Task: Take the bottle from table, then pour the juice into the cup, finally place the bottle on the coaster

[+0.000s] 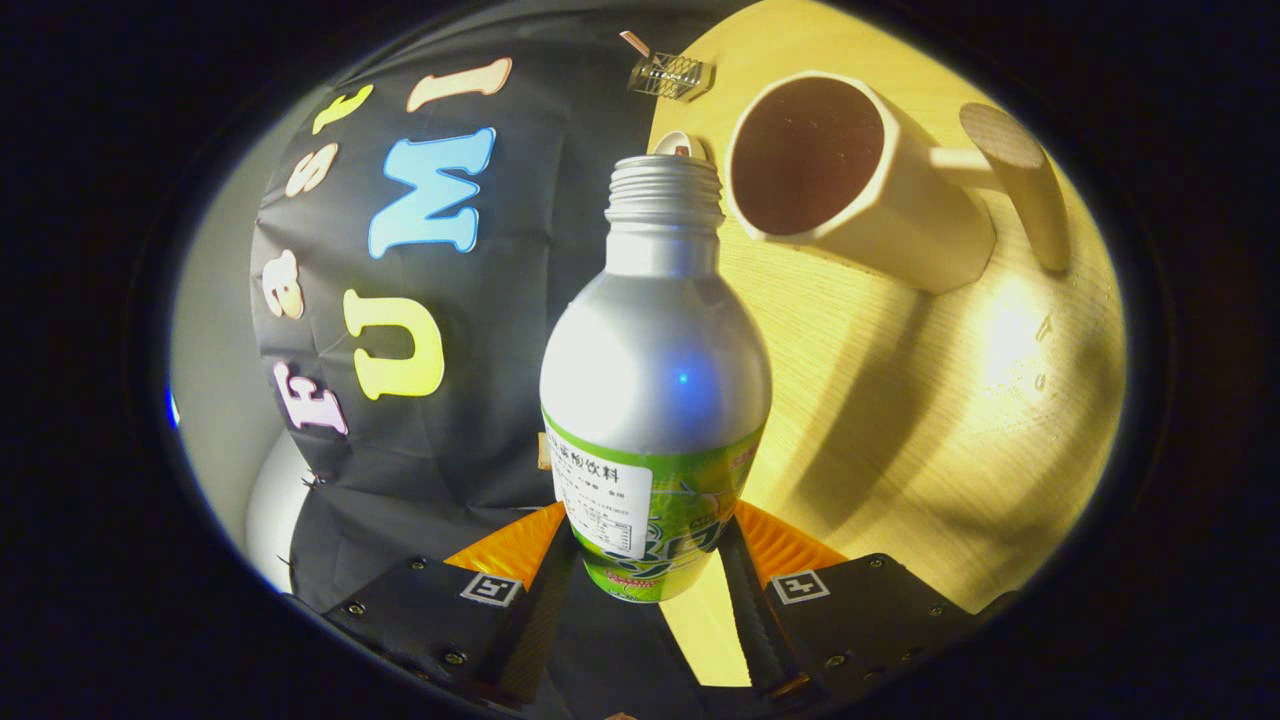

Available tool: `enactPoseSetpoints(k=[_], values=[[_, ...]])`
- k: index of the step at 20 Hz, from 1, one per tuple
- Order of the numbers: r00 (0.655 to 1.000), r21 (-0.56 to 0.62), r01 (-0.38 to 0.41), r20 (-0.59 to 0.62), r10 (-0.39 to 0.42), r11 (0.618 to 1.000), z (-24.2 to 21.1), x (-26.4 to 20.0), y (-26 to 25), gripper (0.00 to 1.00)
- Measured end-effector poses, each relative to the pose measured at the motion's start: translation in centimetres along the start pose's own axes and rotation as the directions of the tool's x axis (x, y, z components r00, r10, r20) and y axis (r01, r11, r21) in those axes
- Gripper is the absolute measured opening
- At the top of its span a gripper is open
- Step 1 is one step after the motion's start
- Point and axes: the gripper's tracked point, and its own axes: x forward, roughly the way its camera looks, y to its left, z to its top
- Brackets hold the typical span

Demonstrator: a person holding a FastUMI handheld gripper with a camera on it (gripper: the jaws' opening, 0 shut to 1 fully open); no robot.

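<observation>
Pale wood-grain tabletop [900, 400], brightly lit, crossed by long soft shadows. Small clear plastic box with a gridded surface [671, 76] sits at its far edge, close to the black cloth wall [500, 330]. Creased cloth hangs over a plain grey backing [215, 330].

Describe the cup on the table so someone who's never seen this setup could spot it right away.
Start at the pale wooden table, beyond the silver bottle that the gripper is clamped on. The cup stands past the bottle's open neck. It's a cream mug with a dark inside and a thick side handle, far bigger than the small clear object nearby.
</observation>
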Motion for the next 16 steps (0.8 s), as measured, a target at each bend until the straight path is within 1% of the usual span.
enactPoseSetpoints(k=[4, 10, 16], values=[[1.000, 0.074, -0.014, 0.003, 0.014, 0.997, 0.3, 0.4, 0.6, 0.76], [0.999, 0.149, -0.031, 0.012, 0.030, 0.988, 0.8, 0.7, 1.4, 0.76], [1.000, 0.201, -0.029, 0.007, 0.028, 0.979, 0.6, 1.0, 1.6, 0.76]])
